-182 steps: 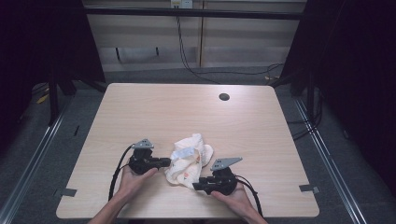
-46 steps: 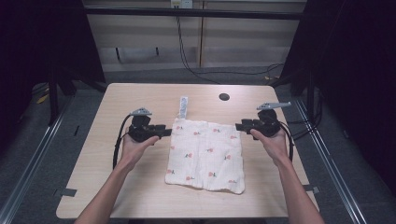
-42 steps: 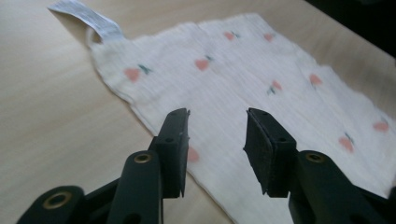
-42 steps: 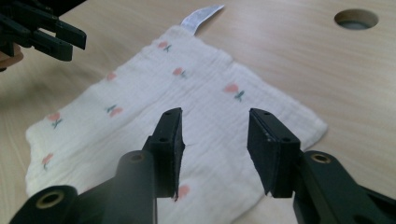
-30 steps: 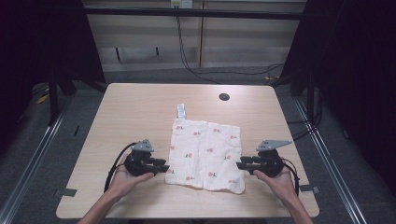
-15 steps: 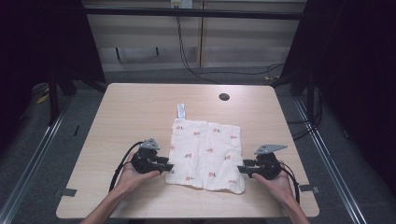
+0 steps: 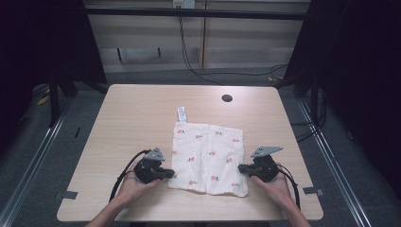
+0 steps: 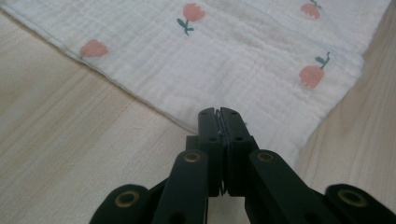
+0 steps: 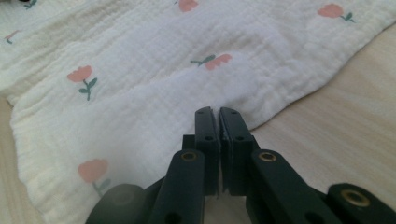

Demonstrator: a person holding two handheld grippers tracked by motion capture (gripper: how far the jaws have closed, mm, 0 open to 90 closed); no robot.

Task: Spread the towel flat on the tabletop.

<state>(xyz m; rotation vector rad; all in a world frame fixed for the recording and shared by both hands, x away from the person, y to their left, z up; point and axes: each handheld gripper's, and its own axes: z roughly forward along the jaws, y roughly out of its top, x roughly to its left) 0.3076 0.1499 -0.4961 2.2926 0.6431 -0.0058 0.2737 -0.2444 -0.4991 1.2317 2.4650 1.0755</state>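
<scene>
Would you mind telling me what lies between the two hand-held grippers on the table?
In the high view, the flowered cloth lies flat between the left hand-held gripper and the right hand-held gripper.

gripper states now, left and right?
Left gripper: jaws just closed, shut on the cloth edge.
Right gripper: jaws just closed, shut on the cloth edge.

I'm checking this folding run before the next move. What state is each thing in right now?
Cloth: spread flat on the table, unfolded, tag at its far corner.
Left gripper: jaws just closed, pinching the cloth's near left edge.
Right gripper: jaws just closed, pinching the cloth's right edge.
Table: bare wood around the cloth, round hole near the far edge.
</scene>
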